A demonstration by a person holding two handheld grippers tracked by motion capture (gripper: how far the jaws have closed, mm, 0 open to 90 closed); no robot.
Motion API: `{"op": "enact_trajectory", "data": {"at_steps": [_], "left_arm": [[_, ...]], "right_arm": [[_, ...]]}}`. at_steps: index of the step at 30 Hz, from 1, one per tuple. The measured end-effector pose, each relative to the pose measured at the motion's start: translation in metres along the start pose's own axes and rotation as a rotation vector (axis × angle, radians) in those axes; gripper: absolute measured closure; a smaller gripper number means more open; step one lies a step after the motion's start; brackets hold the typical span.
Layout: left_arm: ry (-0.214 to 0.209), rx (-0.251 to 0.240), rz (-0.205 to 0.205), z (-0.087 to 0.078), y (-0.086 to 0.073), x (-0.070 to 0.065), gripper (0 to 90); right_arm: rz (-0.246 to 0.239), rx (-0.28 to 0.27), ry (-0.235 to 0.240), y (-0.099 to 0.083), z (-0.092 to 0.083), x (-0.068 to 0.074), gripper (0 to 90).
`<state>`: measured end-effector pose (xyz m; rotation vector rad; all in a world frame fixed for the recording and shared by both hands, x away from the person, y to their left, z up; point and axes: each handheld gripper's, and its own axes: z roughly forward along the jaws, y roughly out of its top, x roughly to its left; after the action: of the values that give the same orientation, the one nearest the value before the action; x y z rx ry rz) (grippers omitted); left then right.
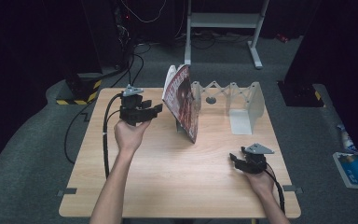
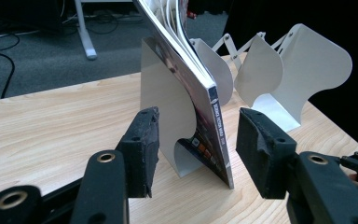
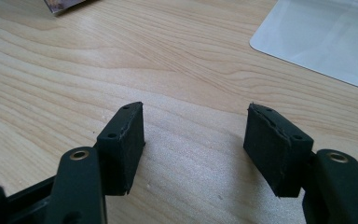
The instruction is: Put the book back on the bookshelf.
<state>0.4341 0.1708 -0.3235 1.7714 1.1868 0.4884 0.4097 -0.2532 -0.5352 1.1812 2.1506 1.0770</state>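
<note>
The left claw [image 1: 154, 110] is held raised with jaws parted; the right claw [image 1: 233, 158] rests low, jaws apart and empty.

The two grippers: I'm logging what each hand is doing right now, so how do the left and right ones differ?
The left gripper is raised and aimed at the leaning magazine, whose spine shows beyond its open jaws; the right gripper sits low over bare table, away from the white expandable book rack, with nothing ahead of its jaws. The left one is at the table's far side, the right one near the front edge. Both are open and hold nothing.
</note>
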Motion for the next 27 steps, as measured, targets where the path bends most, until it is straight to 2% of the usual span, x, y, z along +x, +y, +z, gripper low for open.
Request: {"op": "enact_trajectory", "data": {"at_steps": [1,27], "left_arm": [[-0.003,-0.005,-0.014,-0.001,0.000,0.001,48.9],[-0.011,-0.019,-0.026,-0.021,-0.015,0.010,49.2]], "right_arm": [[0.000,0.000,0.000,0.000,0.000,0.000,37.7],[0.001,0.001,0.000,0.000,0.000,0.000,37.6]]}}
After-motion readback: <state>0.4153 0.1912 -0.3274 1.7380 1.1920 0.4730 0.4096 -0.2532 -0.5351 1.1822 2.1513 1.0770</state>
